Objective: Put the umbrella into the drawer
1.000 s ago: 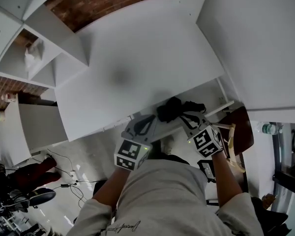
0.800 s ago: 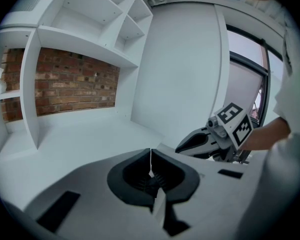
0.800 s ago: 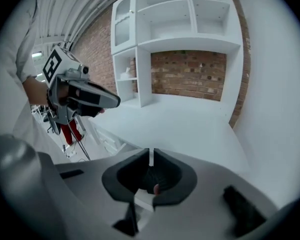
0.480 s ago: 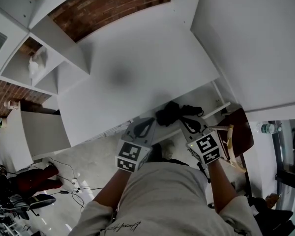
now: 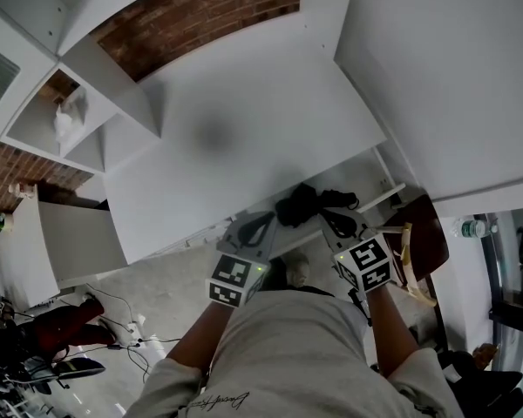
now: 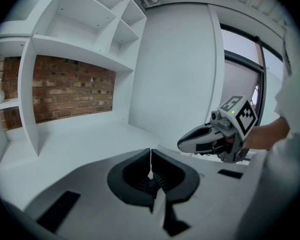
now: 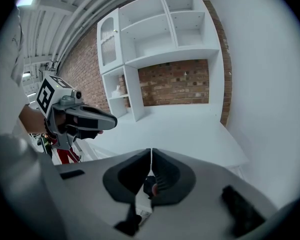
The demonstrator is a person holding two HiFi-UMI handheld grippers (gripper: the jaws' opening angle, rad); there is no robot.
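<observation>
Left gripper [image 6: 150,159]: jaws closed, empty | right gripper [image 7: 151,156]: jaws closed, empty | umbrella [image 5: 303,203]: just ahead, between both tips, nearer right, long axis crosswise | lies in drawer [image 5: 388,196]; I judge closing remains.

The surface [image 5: 244,103] runs back to a brick wall [image 5: 200,11], with shelves [image 5: 78,111] at its left end. Below its near edge the drawer [image 5: 390,193] stands open, and the umbrella [image 5: 301,204] lies in it. The left claw [image 5: 263,220] is just left of the umbrella, and the right claw [image 5: 331,219] is at its near right. A chair [image 5: 429,233] stands right of the drawer, with a bottle [image 5: 476,228] further right.
</observation>
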